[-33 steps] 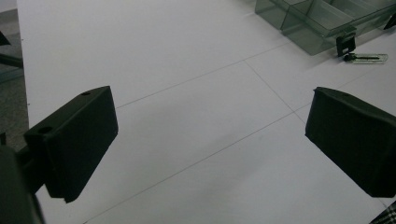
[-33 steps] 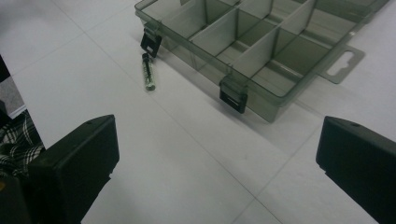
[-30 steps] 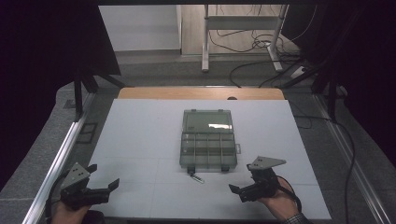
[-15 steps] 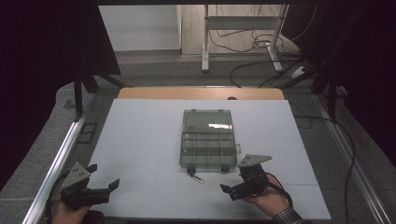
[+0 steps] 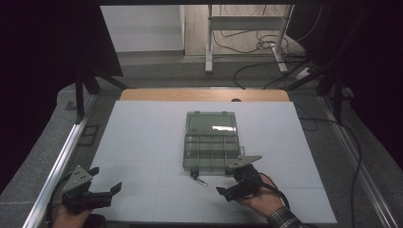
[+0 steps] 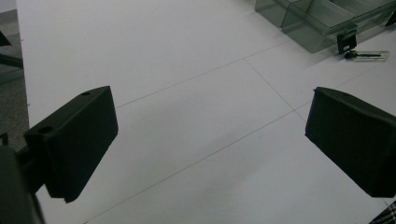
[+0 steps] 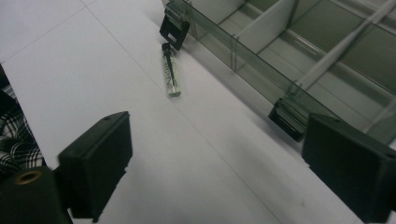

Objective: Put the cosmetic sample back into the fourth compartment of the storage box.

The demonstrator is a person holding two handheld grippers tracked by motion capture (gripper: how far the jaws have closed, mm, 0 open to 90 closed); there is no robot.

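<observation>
Nothing gripped yet: small clear tube [image 5: 200,180] lying low centre on tabletop [image 5: 142,142], just below open organiser box [image 5: 211,147]. Right hand-held gripper [image 5: 227,194] beside it, closing slightly, empty; left hand-held gripper [image 5: 105,186] agape, lower left.

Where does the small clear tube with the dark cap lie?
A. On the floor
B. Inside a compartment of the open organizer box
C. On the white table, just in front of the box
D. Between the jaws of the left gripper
C: the small clear tube lies on the white table, beside a black latch on the front wall of the organizer box, outside the compartments.
</observation>
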